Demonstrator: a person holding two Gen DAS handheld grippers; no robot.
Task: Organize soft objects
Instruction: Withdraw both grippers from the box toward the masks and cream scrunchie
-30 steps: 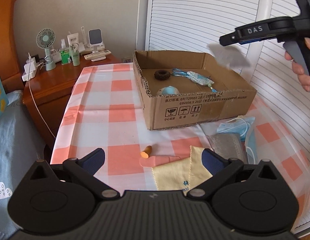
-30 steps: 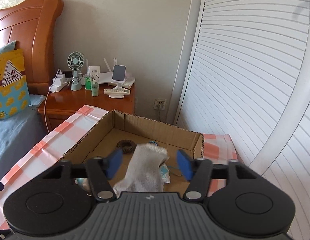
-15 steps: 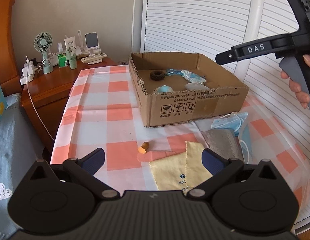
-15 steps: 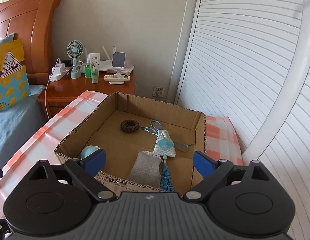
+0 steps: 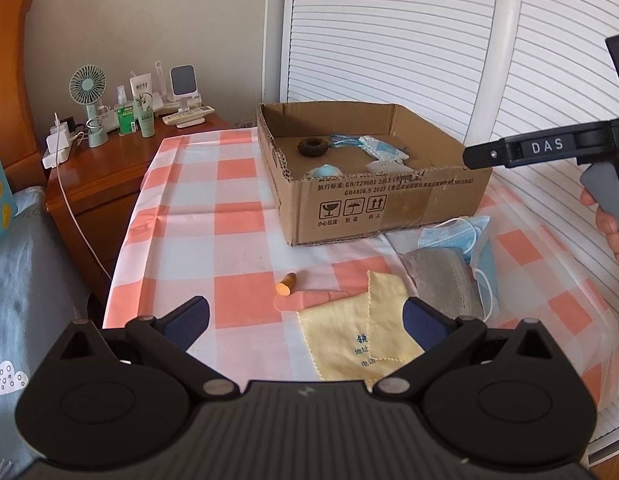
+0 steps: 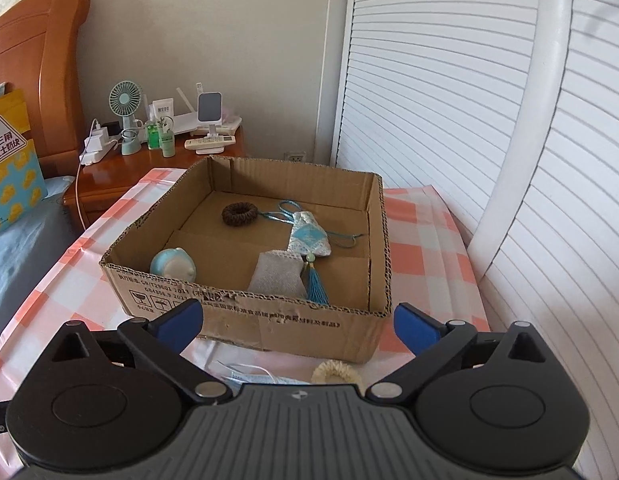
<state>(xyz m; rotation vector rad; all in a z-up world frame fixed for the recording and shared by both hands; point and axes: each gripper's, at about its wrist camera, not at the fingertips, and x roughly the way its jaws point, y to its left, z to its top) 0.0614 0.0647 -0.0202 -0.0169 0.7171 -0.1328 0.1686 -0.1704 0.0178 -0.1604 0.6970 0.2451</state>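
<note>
A cardboard box (image 5: pixel 389 208) (image 6: pixel 269 320) stands on the checked table. It holds a grey sock (image 6: pixel 277 276), a blue sachet with tassel (image 6: pixel 309 236), a dark hair ring (image 6: pixel 240 213) and a pale blue round thing (image 6: pixel 172 269). In front of the box lie a yellow cloth (image 5: pixel 357 332), a grey cloth (image 5: pixel 441 280), blue face masks (image 5: pixel 461 232), an orange earplug (image 5: pixel 286 283) and a pink strip (image 5: pixel 305 300). My left gripper (image 5: pixel 305 322) is open above the yellow cloth. My right gripper (image 6: pixel 296 322) is open and empty, in front of the box; it also shows in the left wrist view (image 5: pixel 549 148). A cream hair ring (image 6: pixel 336 374) lies below it.
A wooden nightstand (image 5: pixel 109 168) with a fan (image 5: pixel 87 88), bottles and a remote stands at the far left. A bed (image 5: pixel 17 280) borders the table's left side. White louvred doors (image 6: pixel 469 120) stand behind and to the right.
The right gripper opened and dropped the grey sock into the box, then drew back and away from it. The left gripper stayed open and rose slightly.
</note>
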